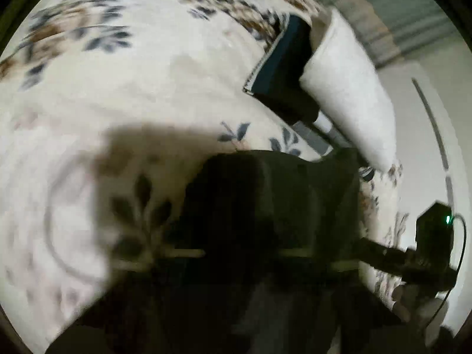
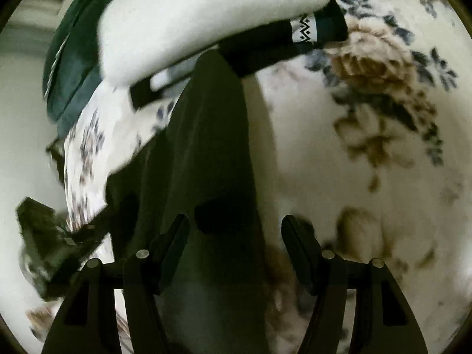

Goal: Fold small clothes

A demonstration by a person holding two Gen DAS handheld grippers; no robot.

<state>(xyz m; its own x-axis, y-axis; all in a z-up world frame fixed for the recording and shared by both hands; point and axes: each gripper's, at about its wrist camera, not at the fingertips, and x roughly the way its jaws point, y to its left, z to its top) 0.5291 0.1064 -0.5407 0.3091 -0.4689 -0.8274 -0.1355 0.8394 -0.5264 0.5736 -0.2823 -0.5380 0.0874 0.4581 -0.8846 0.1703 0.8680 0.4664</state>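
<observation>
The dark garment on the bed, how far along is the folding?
Done: nothing clearly folded yet. In hand: the dark garment lies stretched along the floral bedspread, between the open right gripper fingers; it covers the left gripper's view. Left: the folds, plus the patterned dark piece under the white pillow.

We see a cream floral-printed bedspread — a plump white pillow on it, beside pale wall.

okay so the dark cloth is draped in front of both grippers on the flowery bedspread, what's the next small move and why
Probably close the right gripper on the dark garment. Its jaws stand open with the cloth hanging between them, so nothing on that side is gripped yet. The left gripper is buried under the fabric; its state is unclear.
</observation>
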